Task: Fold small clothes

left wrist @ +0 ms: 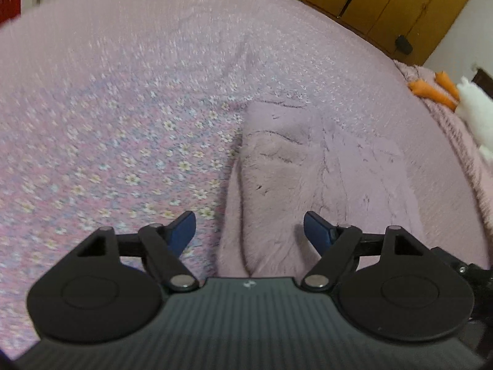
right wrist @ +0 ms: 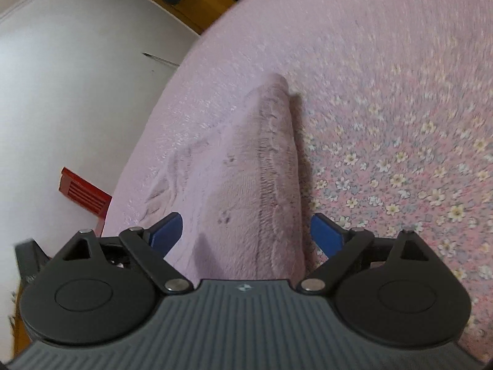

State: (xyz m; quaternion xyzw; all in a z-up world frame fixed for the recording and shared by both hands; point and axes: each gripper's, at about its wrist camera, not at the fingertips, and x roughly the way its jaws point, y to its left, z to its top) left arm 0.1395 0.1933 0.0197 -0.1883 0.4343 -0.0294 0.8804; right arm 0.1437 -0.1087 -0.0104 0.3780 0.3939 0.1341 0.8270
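Observation:
A small fluffy lilac garment [left wrist: 295, 178] lies on the bed, folded into a long thick strip with a raised left edge. My left gripper [left wrist: 249, 231] is open just above its near end, blue fingertips [left wrist: 185, 229] apart on either side of the fold. The same garment shows in the right wrist view [right wrist: 262, 178] as a tapering strip running away from me. My right gripper [right wrist: 246, 231] is open over its near end, holding nothing.
The bed is covered by a pink floral sheet [left wrist: 123, 141] [right wrist: 400, 154]. A white and orange plush toy [left wrist: 462, 98] lies at the far right. Wooden wardrobes [left wrist: 385, 3] stand behind the bed. A red stool [right wrist: 83, 194] stands by the white wall.

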